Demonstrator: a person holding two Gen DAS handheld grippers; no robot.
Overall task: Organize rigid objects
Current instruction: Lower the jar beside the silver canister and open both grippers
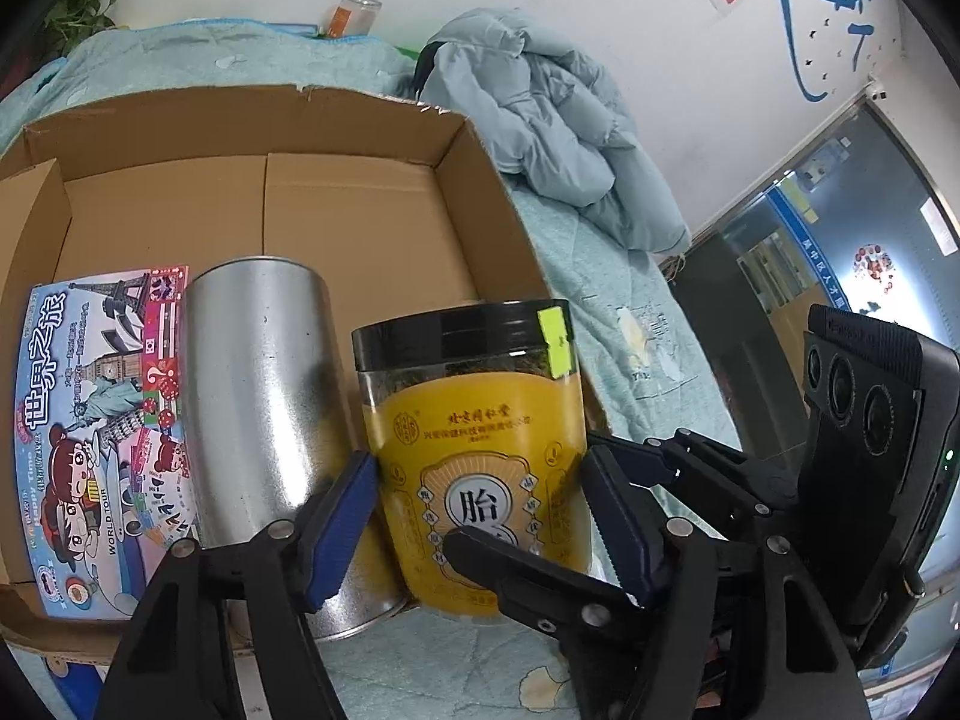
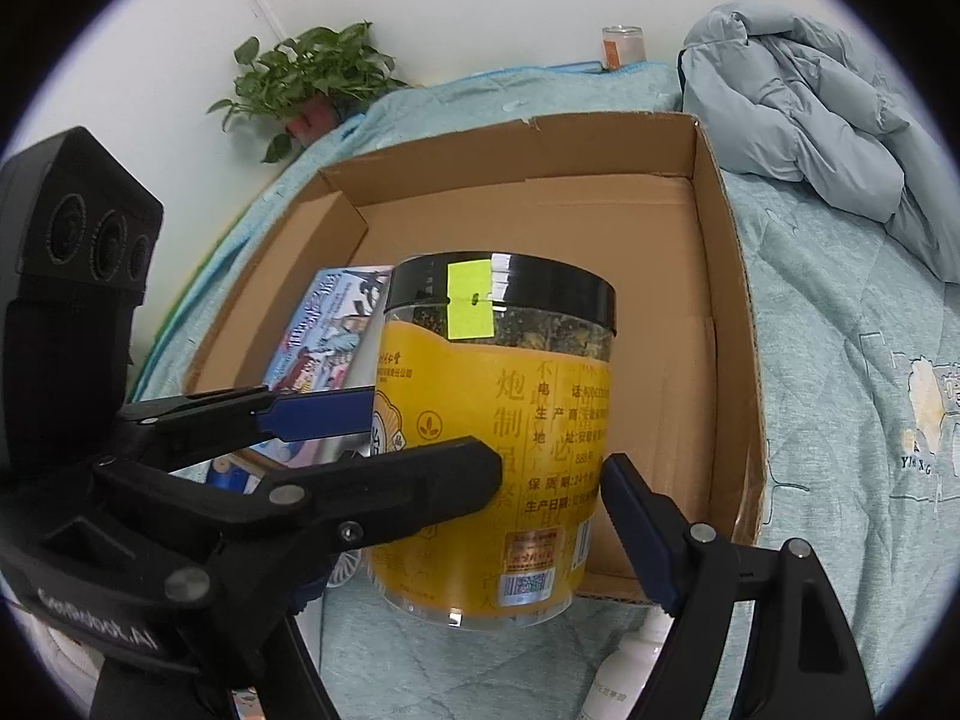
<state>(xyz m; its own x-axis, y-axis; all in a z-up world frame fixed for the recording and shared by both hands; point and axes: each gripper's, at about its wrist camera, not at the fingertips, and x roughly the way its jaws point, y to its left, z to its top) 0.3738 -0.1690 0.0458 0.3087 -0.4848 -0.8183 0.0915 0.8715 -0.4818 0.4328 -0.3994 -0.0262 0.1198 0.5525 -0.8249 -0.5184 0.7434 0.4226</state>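
Gripping a yellow-labelled jar [image 1: 480, 420] from two sides at once. In the left wrist view, left gripper [image 1: 480, 462] with its jaws at a middling width, one blue pad [image 1: 342, 534] against the jar's left flank and the other against its right flank, so holding the jar. In the right wrist view, right gripper [image 2: 552, 465] with its jaws set wider, likewise closed on the jar, a blue pad [image 2: 636, 528] touching the right side and the black finger crossing the front of the label. Jar upright, black lid on top, a yellow-green sticker [image 2: 471, 300] over the lid's edge, dried contents visible through the clear band under the lid. Base of the jar at the near wall of an open cardboard box [image 1: 360, 120], over the pale green quilt [image 1: 630, 312]; impossible to tell whether resting there or lifted clear. Just left of the jar, inside the box, a plain silver tin [image 1: 258, 396], close beside the left pad. Further left, against the tin, a colourful game box [image 1: 90, 420] with cartoon figures and landmarks. Rest of the box floor bare. Beyond the box, a crumpled pale blue jacket [image 1: 558, 138] on the quilt, a small glass jar [image 1: 357, 15] by the wall, and a leafy potted plant [image 2: 312, 72]. At the bottom of the right wrist view, a white bottle [image 2: 624, 672] lying on the quilt.
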